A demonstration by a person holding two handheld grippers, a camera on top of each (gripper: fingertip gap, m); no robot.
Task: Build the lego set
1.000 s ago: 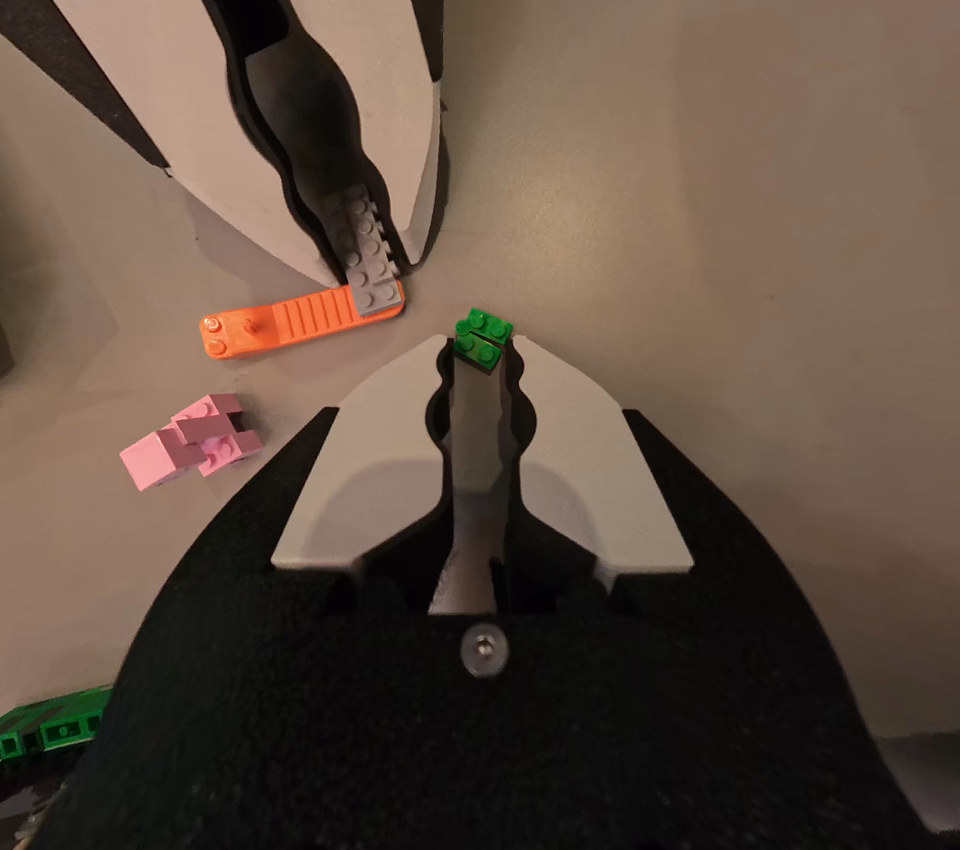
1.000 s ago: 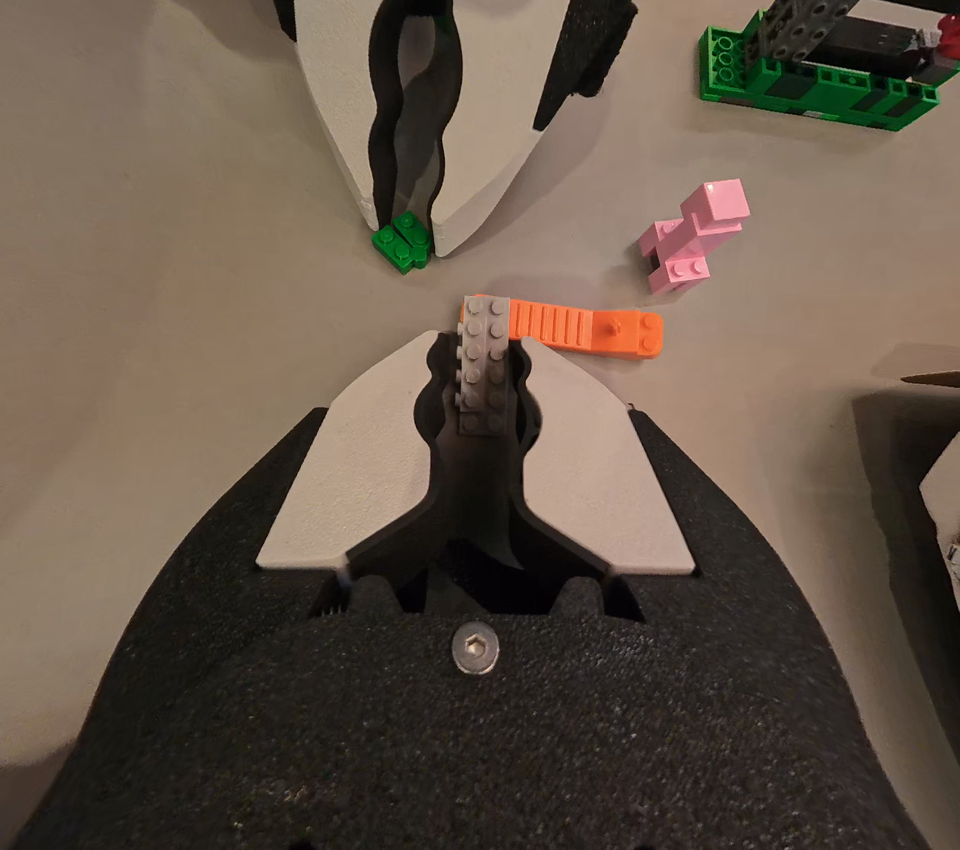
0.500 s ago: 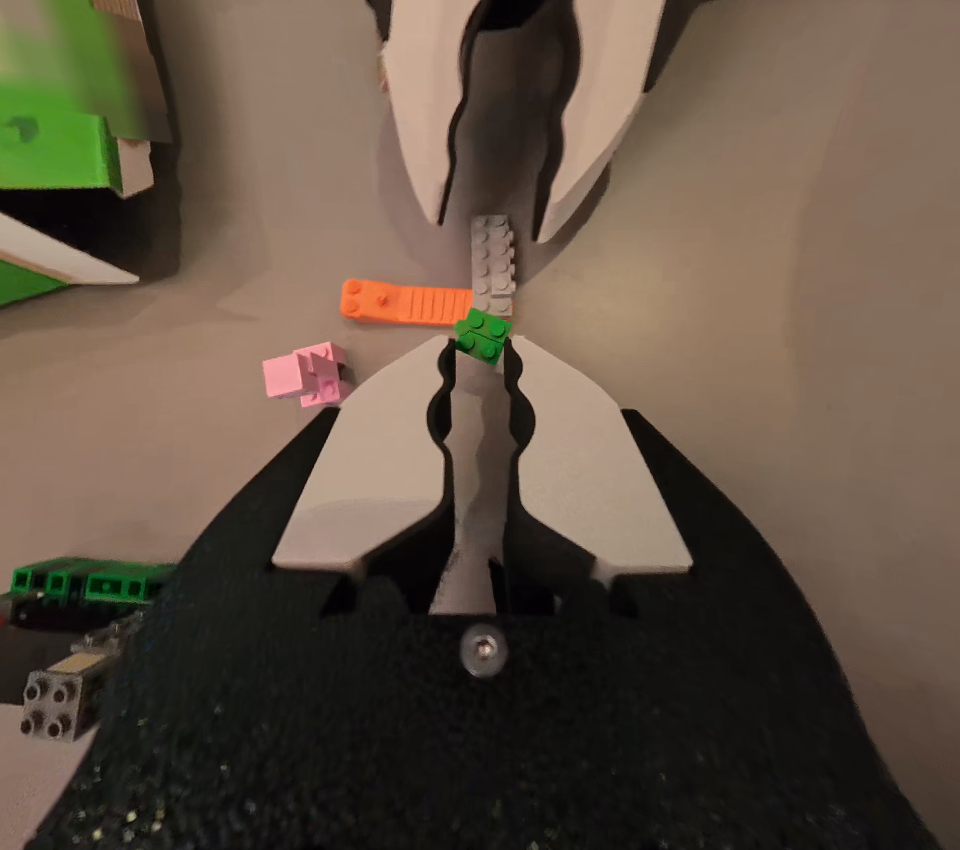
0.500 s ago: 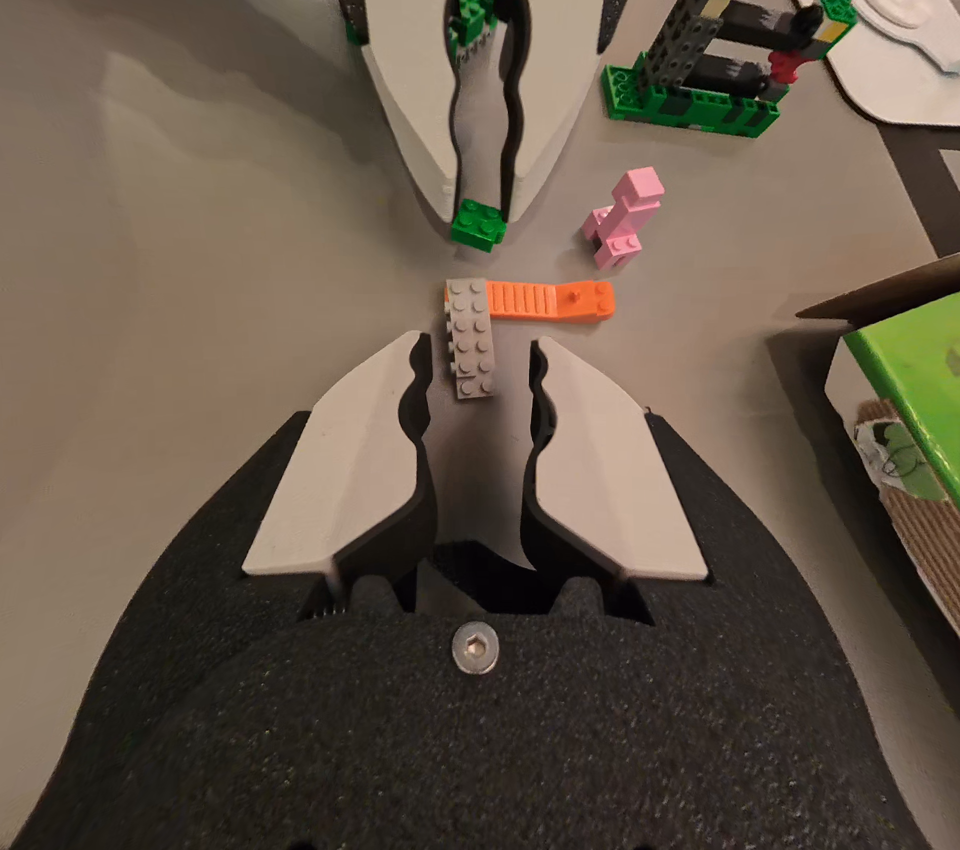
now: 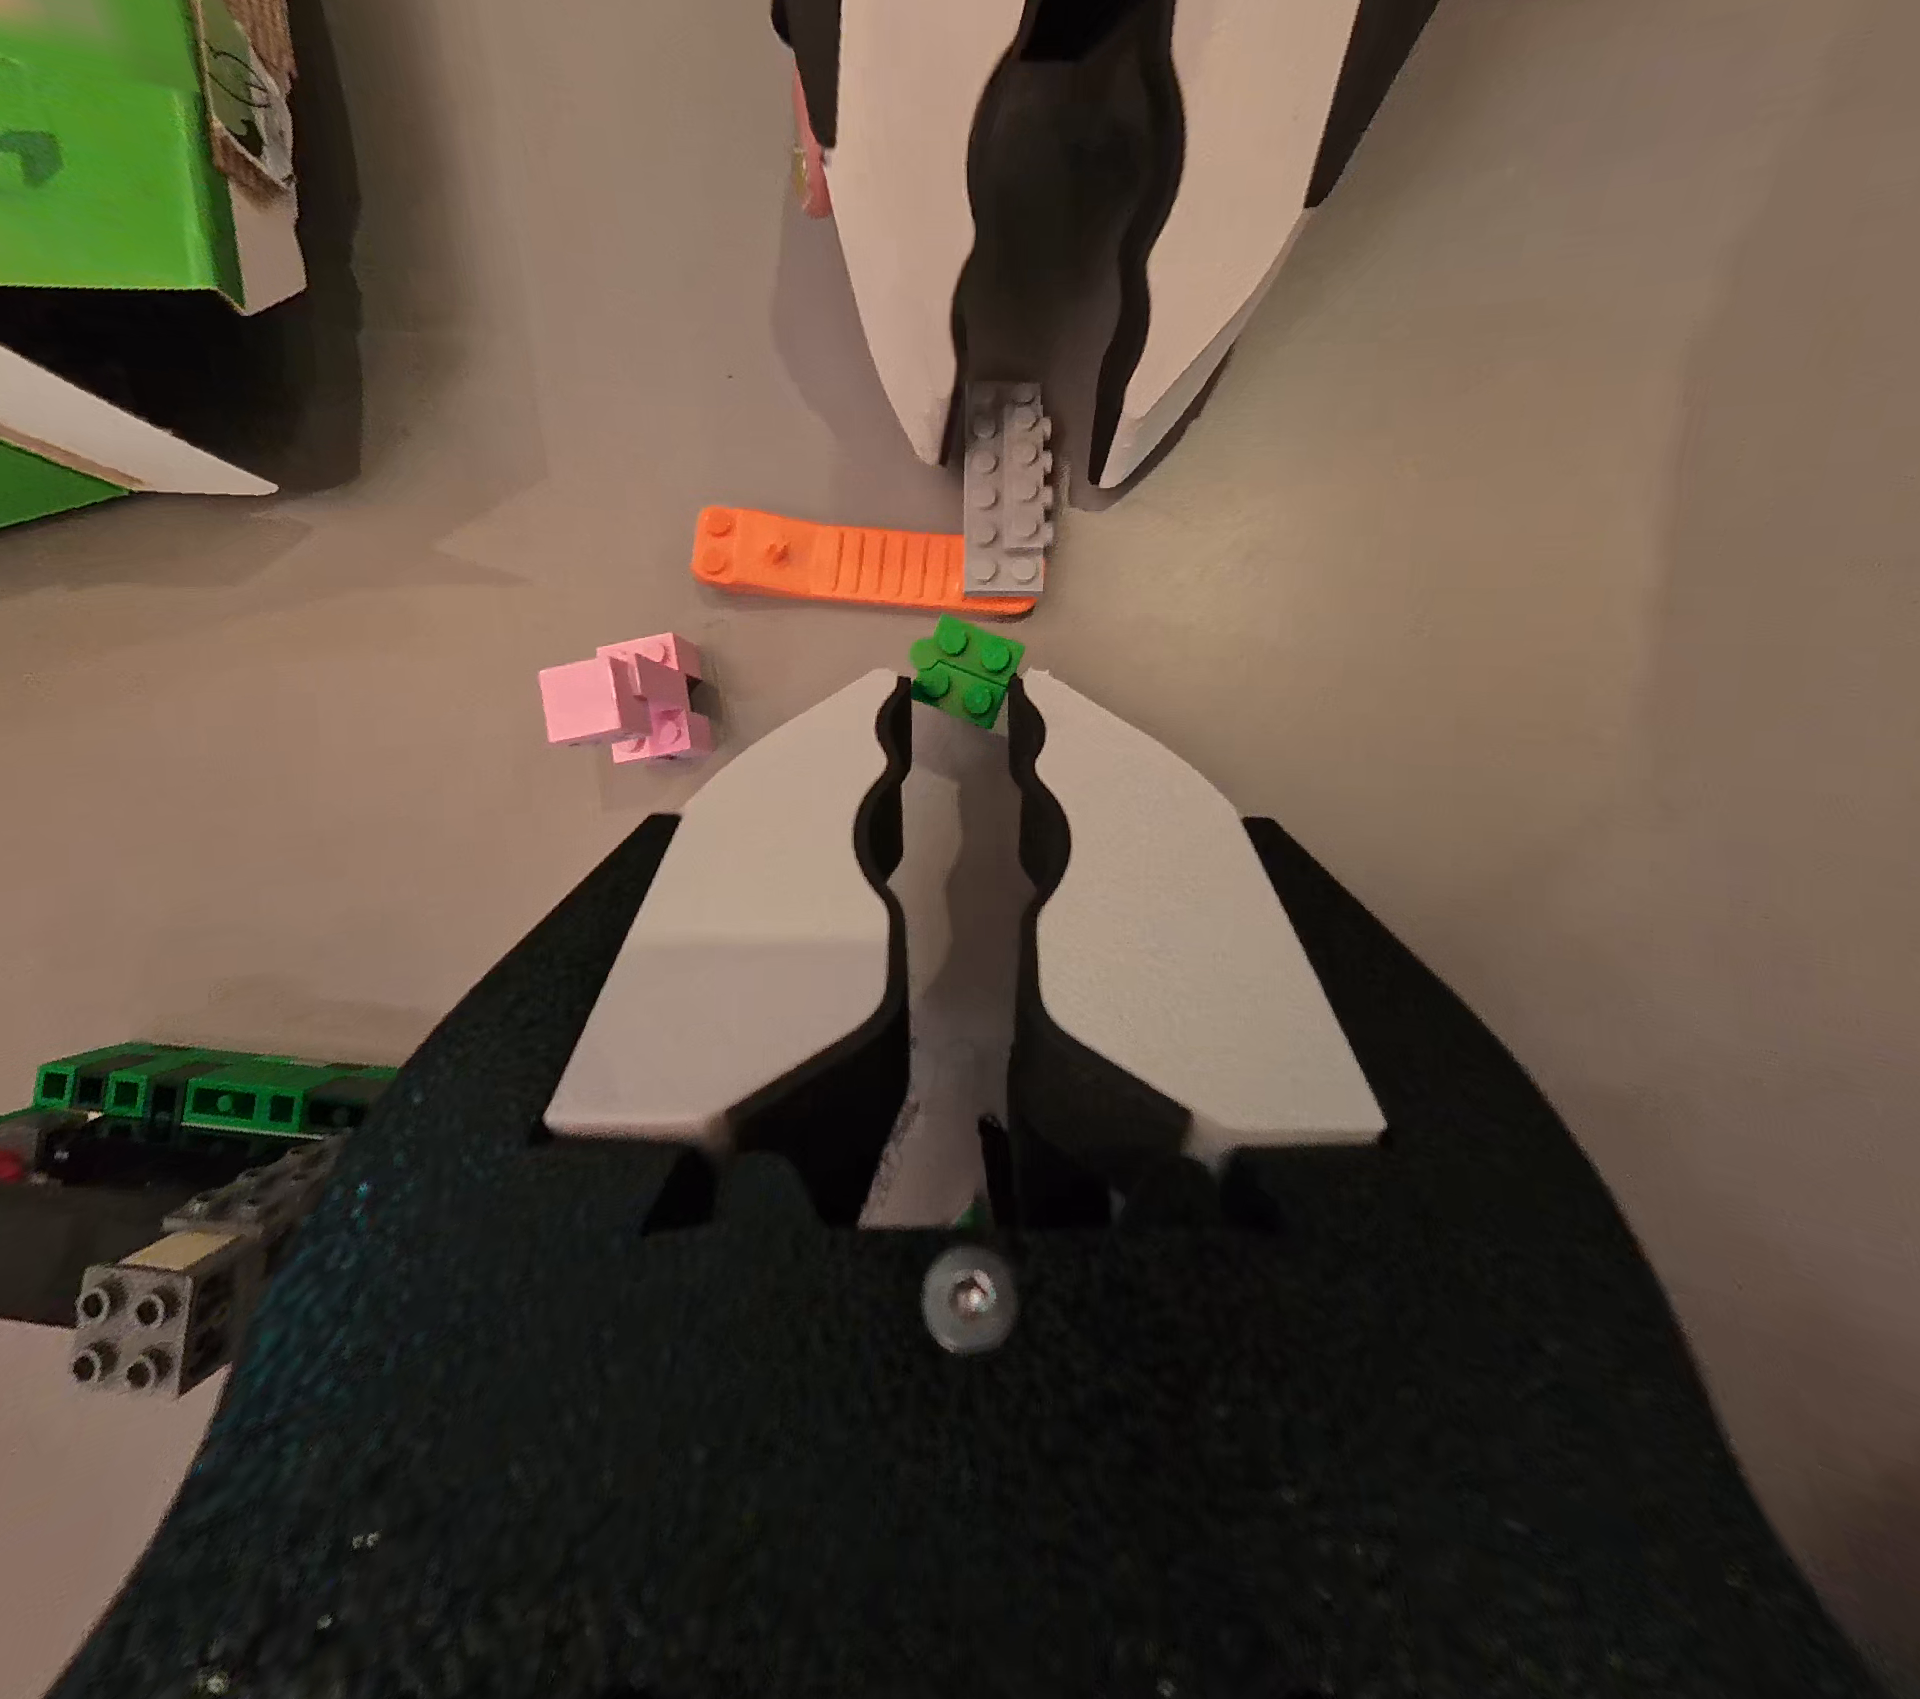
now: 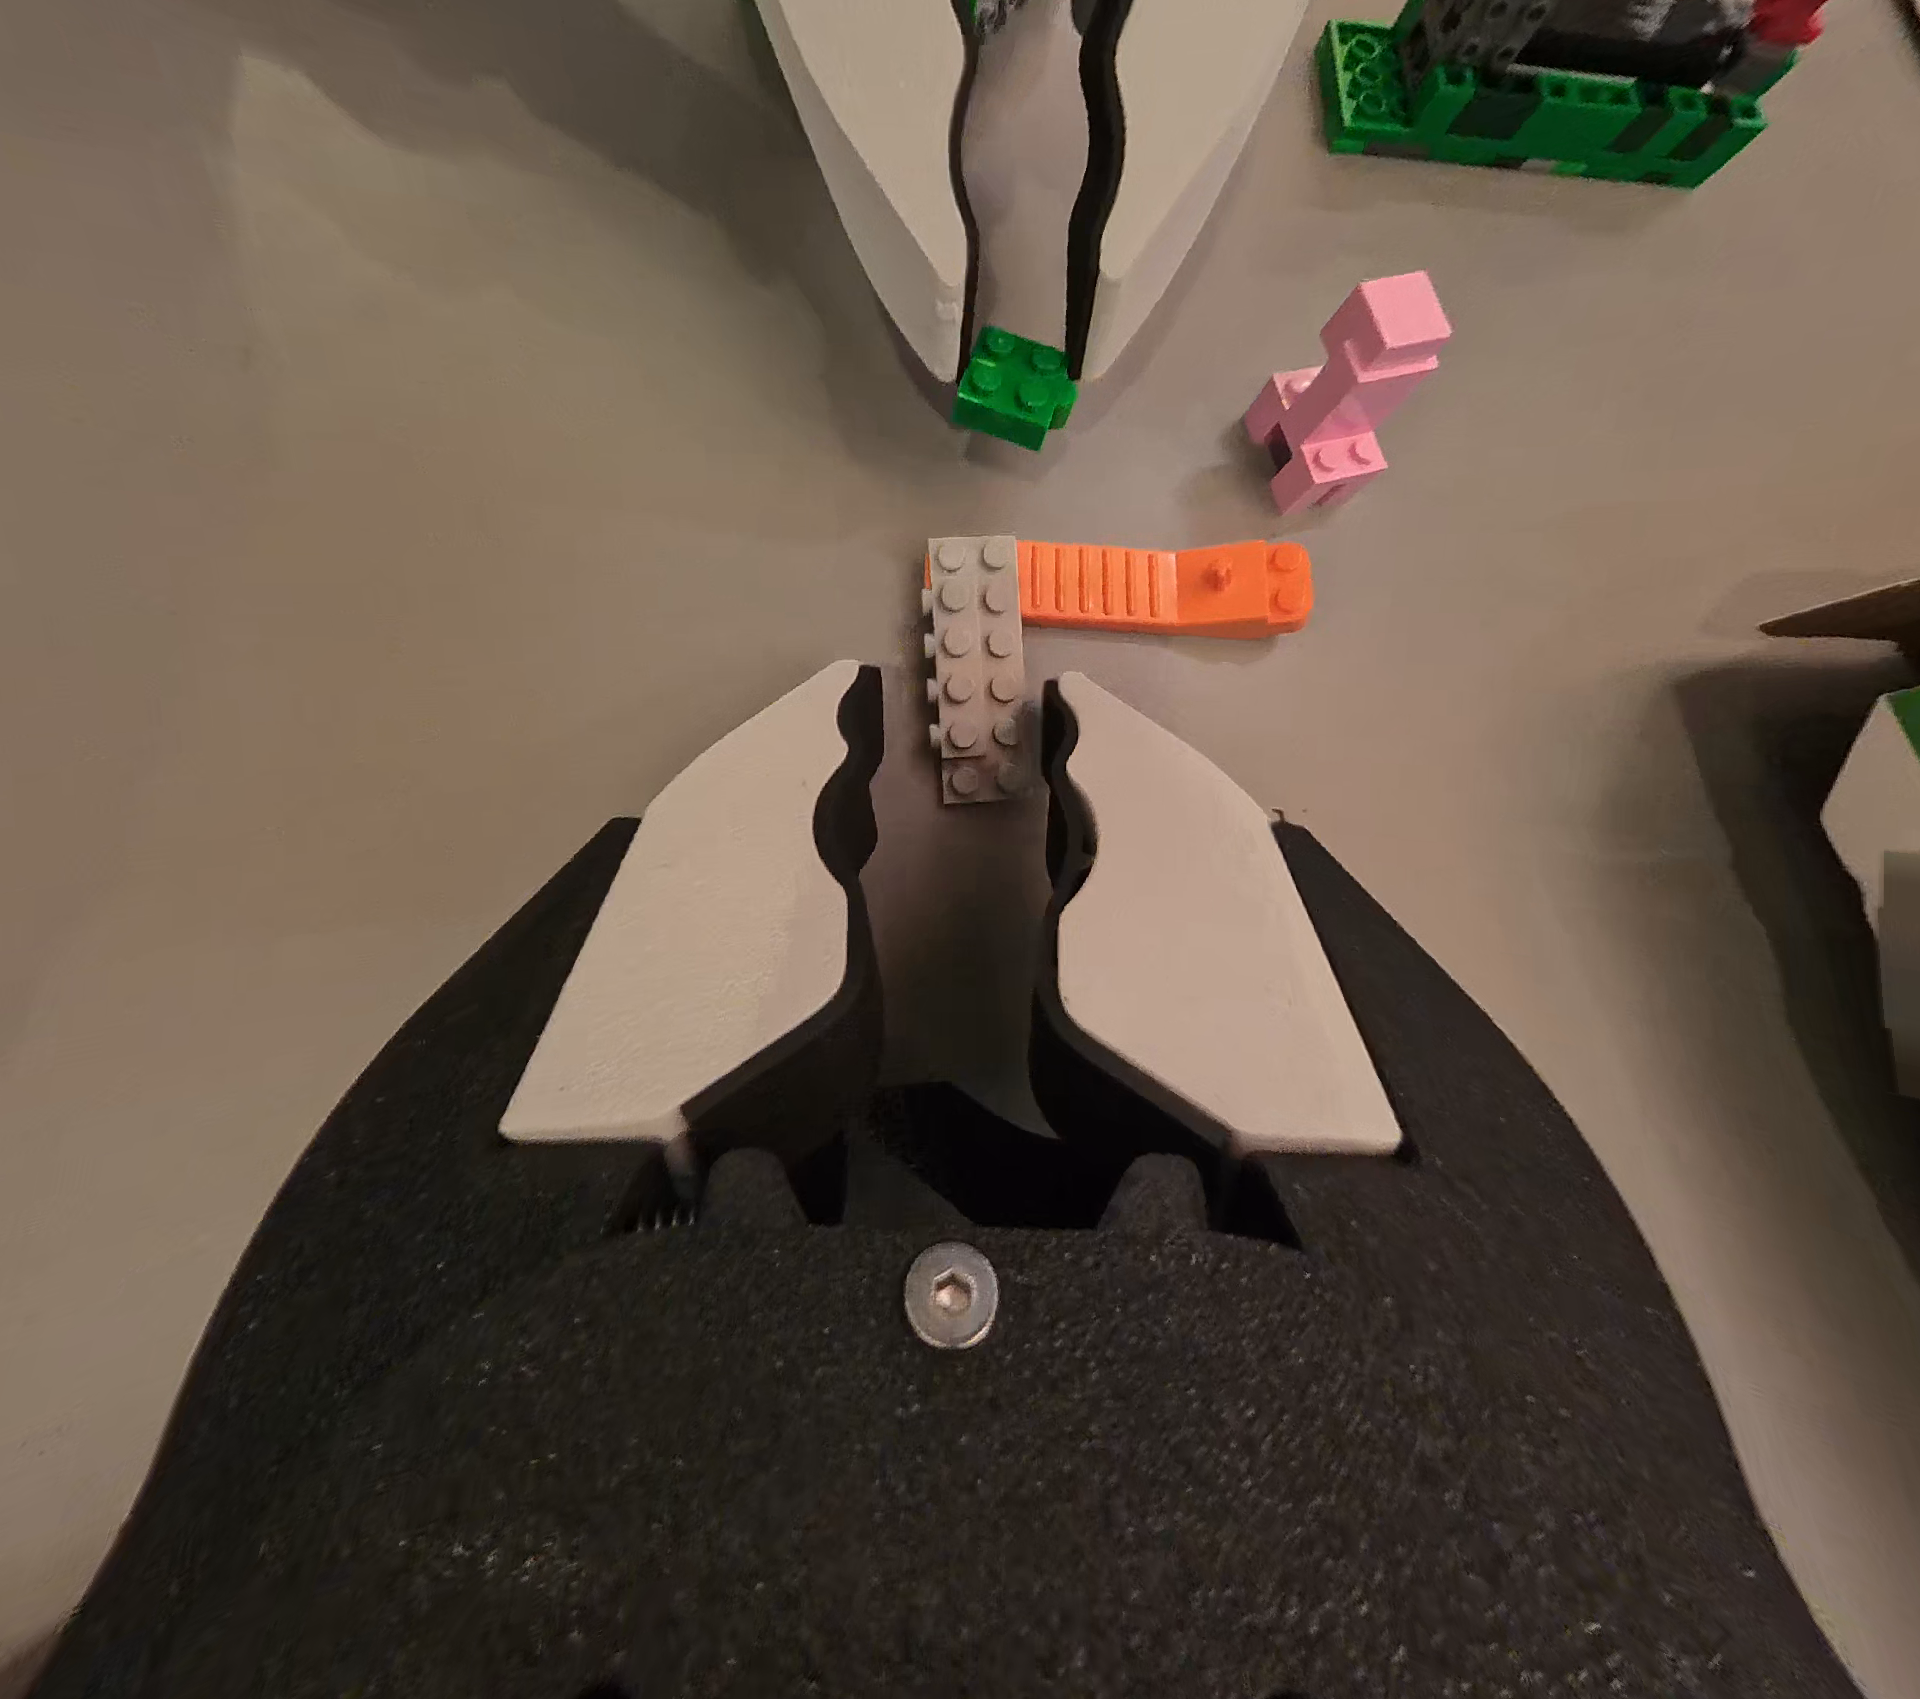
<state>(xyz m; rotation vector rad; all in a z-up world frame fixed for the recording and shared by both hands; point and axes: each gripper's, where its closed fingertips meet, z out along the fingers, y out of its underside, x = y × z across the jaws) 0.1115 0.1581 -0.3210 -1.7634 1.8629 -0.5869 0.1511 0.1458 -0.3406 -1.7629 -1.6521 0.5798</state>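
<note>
Presently my left gripper [image 5: 961, 685] pinches the green brick [image 5: 966, 675] at its tips; my right gripper [image 6: 961, 688] stands parted around the grey plate [image 6: 977, 662], ungripped, its end on the orange separator [image 6: 1153, 589]. Joining step, I judge: regrip first.

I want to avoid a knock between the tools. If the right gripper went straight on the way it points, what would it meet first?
The right gripper is open, with the grey plate lying between its fingertips, so that comes first. Beyond it lies the orange brick separator's end, then the green brick held by the left gripper. Depth is unclear.
</note>
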